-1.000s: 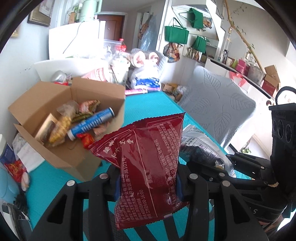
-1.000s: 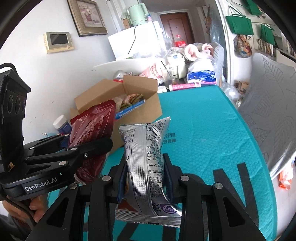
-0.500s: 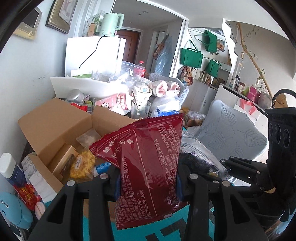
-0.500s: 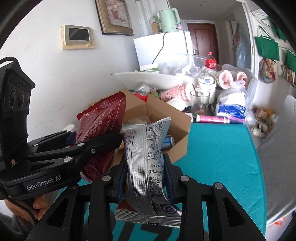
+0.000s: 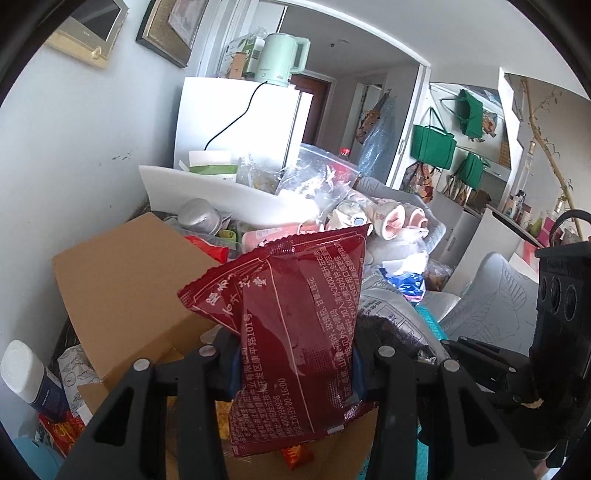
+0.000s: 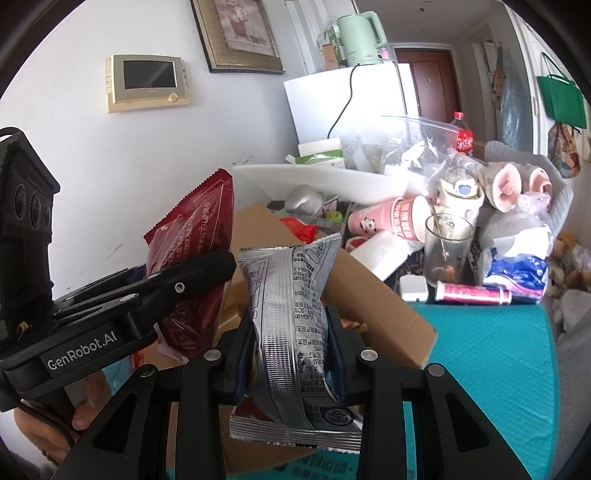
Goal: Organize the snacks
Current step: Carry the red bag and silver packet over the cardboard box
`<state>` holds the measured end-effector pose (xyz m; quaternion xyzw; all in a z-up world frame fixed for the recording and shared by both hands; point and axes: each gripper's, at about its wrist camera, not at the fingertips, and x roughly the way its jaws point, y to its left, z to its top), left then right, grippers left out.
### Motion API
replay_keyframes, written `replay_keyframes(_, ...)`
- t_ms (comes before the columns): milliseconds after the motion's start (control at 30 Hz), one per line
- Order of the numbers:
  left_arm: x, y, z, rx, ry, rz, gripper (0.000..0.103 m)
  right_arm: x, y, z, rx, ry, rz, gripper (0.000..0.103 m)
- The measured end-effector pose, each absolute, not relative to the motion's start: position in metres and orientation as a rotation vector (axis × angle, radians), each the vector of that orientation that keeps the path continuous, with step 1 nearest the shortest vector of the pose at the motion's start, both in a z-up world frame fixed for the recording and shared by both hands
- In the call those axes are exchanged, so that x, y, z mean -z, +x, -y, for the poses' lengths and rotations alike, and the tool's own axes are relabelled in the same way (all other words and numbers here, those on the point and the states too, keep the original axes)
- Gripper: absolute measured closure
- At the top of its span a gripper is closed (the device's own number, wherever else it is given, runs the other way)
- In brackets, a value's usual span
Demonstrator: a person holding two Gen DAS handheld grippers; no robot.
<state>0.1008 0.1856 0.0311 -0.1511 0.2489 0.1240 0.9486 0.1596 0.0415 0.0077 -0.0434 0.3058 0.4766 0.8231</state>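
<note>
Teal tabletop (image 6: 491,354) shows mainly from the right tongs (image 6: 291,354), clamped on a silver packet (image 6: 291,325); left tongs (image 5: 295,365) clamp a red packet (image 5: 291,325).

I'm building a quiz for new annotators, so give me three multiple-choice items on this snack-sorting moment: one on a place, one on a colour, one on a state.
1. Where does the mint-green kettle stand?
A. on the white fridge
B. in the cardboard box
C. on the teal table

2. What colour is the packet in the left gripper?
A. silver
B. dark red
C. green

3. How is the right gripper?
A. open and empty
B. shut on a glass
C. shut on a silver packet

Answers:
1 A: the kettle sits atop the fridge.
2 B: the left gripper clamps a dark red packet.
3 C: the right gripper pinches the silver packet above the cardboard box.
</note>
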Motion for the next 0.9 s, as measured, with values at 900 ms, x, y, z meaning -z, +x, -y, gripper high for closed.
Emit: replay_keyframes(900, 0.046, 0.136, -0.240, -0.405, -0.355, -0.810, 0.060, 0.071, 0.210, -0.102, -0.957, -0.203, -0.881, 0.069)
